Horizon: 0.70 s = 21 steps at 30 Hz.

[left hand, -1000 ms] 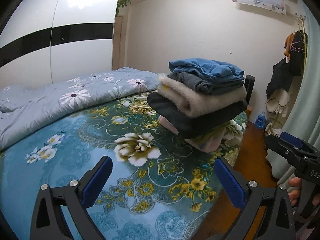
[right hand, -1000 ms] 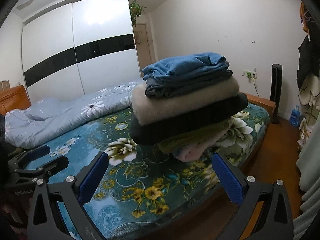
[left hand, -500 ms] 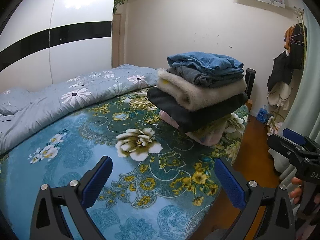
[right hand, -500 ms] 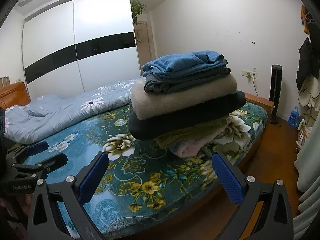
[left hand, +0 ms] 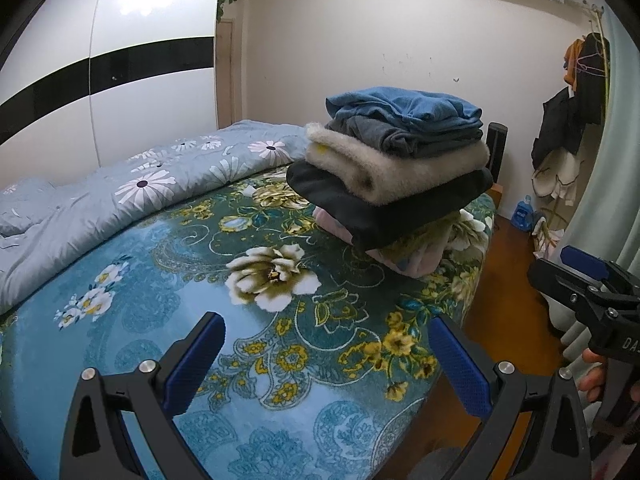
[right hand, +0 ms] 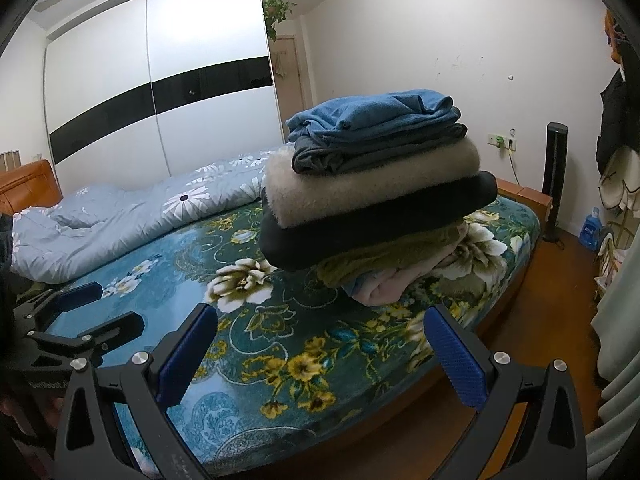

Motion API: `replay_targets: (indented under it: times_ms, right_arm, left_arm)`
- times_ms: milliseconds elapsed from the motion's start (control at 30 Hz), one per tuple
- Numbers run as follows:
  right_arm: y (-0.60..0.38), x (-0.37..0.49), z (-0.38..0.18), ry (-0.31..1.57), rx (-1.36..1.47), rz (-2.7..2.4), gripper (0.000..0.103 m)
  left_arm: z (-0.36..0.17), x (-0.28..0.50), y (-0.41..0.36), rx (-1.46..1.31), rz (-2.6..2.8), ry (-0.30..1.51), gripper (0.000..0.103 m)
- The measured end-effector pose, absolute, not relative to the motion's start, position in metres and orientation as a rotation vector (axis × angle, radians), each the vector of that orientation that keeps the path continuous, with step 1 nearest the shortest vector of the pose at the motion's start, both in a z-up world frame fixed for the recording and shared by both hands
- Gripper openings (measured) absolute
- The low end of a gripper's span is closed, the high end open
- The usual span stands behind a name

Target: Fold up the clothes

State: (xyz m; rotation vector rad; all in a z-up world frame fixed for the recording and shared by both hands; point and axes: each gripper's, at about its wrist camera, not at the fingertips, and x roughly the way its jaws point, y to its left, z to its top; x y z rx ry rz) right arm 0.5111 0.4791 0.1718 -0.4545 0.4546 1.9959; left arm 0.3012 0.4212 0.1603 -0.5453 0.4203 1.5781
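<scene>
Left wrist view: the bed [left hand: 168, 280] fills the frame, and against the frame a second ago the camera sits a little higher and further back, so more of the floral cover shows in front of the pile [left hand: 394, 168] and the pile reads slightly smaller. Right wrist view shows the same retreat: the pile [right hand: 376, 184], which loomed close a second ago, now stands further off and more of the bed [right hand: 280, 340] edge and floor [right hand: 552, 280] is visible. The pile itself looks unchanged, folded clothes stacked near the foot corner of the bed: blue on top, grey under it, then a cream fleece, a black layer, and pink and olive pieces at the bottom. A grey daisy quilt [left hand: 120, 188] lies bunched along the far side, apart from the pile.

The left gripper [left hand: 326, 360] hangs over the near part of the cover, its blue-padded fingers [left hand: 196, 364] spread wide, holding nothing and touching nothing. The right gripper [right hand: 320, 352] is likewise spread wide over the bed edge, its pads [right hand: 456, 360] clear of the fabric. Each gripper also shows at the edge of the other's view, the right one [left hand: 580, 280] near the curtain [left hand: 608, 168].
</scene>
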Motion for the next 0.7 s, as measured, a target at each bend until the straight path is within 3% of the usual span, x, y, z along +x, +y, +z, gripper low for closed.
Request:
replay_targets:
  times_ms: [700]
  right_arm:
    - [0.490,0.520,0.162,0.557,-0.439,1.966,0.103]
  left_arm:
    - [0.148,0.300,0.429,-0.604,1.549,0.464,0.103]
